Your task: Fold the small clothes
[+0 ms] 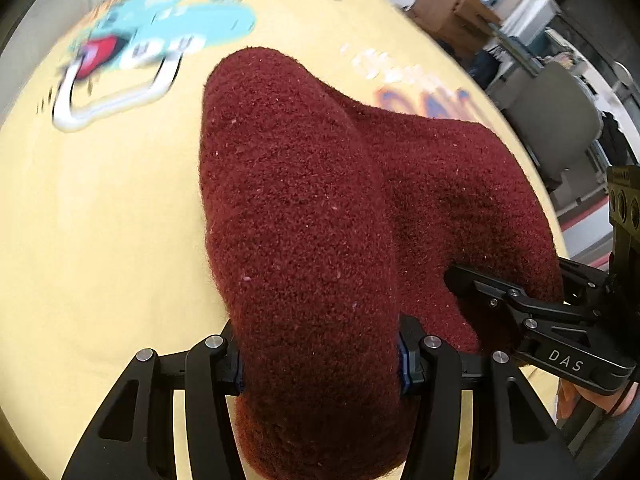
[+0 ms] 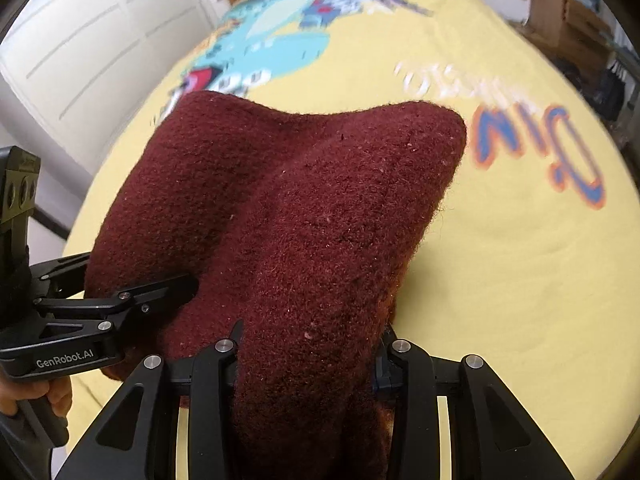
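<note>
The left gripper and the right gripper each have their jaws partly closed, clamped on a bunched fold of the dark red knit garment. The garment hangs between both grippers above the yellow printed sheet.

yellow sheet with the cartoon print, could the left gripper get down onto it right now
Probably not: the left gripper is shut on the dark red knit garment, which hangs between it and the yellow sheet.
</note>
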Demonstrator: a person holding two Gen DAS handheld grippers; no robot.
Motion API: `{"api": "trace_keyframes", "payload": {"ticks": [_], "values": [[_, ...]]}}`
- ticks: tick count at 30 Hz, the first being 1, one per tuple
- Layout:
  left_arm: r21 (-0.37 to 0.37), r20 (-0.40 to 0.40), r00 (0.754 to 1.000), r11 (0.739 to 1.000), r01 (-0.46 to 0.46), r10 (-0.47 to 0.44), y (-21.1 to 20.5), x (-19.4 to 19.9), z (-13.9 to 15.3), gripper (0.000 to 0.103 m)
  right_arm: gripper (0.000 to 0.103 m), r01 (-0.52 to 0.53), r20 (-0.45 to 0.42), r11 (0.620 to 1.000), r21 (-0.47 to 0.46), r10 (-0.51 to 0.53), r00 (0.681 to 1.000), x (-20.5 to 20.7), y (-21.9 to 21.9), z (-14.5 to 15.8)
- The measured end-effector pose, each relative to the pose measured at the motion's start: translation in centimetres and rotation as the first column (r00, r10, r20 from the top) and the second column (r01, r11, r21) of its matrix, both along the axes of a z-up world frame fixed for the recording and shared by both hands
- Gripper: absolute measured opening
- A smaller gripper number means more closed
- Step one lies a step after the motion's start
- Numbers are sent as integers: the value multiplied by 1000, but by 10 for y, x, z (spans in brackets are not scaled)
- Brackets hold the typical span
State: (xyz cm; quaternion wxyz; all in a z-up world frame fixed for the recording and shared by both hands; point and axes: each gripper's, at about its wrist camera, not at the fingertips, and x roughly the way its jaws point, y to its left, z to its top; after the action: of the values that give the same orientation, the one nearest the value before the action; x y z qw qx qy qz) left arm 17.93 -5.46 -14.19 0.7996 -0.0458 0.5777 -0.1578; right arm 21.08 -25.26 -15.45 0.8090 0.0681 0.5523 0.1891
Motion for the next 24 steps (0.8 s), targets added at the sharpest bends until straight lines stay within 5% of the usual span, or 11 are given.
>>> {"api": "trace_keyframes", "payload": {"ticks": [5,8,12,18,24], "values": [[-14,-36,999,999,-37,37,21,-4,-34,58,51,11,-49,1000,-18,-12,999,-8,9,-35],[-6,-31,998,998,-59,58,21,9,-32,71,68,39,-39,999,-26,-40,998,1,3,-33],[10,-67,993,996,-93,94,24,13,-27,80,75,40,-28,999,-36,-41,999,3,-8,-22],[120,7,997,989,-81,81,20,8,4,102,79,27,29,997,-77,-25,999,-18,-27,3],[156,97,990,981,-119,105,38,-23,12,102,85,60,75,996,-63,-56,996,-31,-30,7]]}}
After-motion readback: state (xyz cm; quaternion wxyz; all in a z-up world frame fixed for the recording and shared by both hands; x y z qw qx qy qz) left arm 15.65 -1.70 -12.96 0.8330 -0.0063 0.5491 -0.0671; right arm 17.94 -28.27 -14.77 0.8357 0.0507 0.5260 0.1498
